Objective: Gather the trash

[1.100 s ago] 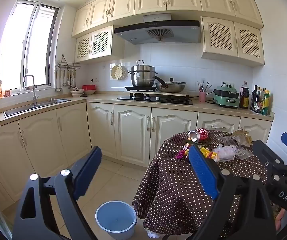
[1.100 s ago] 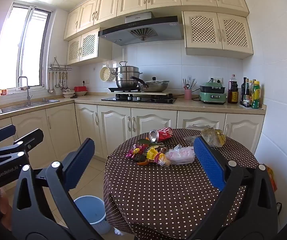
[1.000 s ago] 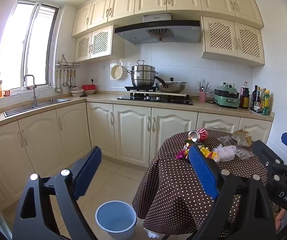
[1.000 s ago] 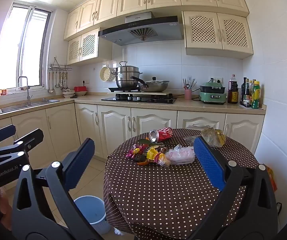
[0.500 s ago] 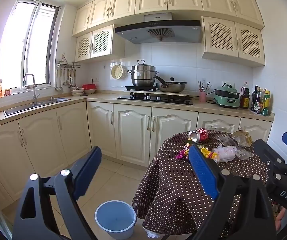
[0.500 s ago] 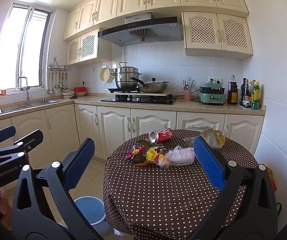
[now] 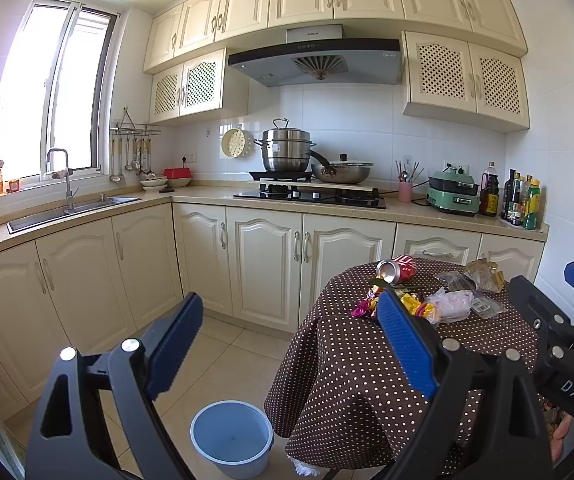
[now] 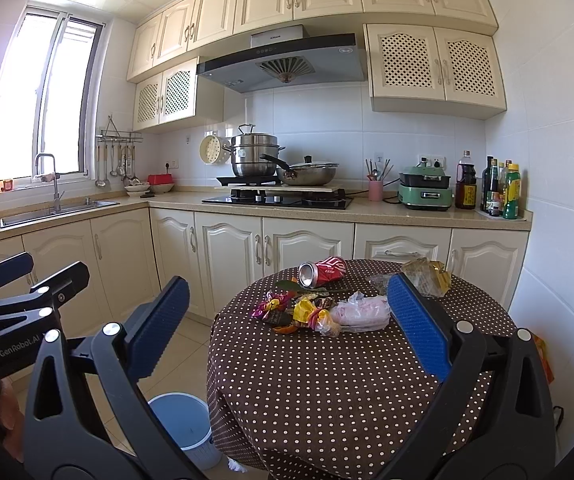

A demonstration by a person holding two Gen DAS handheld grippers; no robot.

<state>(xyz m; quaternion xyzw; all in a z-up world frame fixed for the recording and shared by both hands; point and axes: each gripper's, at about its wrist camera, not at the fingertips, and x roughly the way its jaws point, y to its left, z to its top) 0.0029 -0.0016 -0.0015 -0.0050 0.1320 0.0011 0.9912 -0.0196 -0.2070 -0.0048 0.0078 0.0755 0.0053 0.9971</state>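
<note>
Trash (image 8: 319,310) lay untouched on the table (image 8: 347,380), well ahead of both grippers' wide, empty jaws; the collecting step seemingly hadn't begun. Next, the right gripper (image 8: 287,334) likely needed to reach a wrapper.

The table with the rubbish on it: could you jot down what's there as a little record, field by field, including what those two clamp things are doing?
table: round, brown dotted cloth
can: red can lying on its side, far edge
wrappers: colourful wrappers heaped mid-table
bag: pinkish plastic bag beside the wrappers
bin: blue bin on the floor, left of the table
left gripper: open, holding nothing
right gripper: open, holding nothing
</note>
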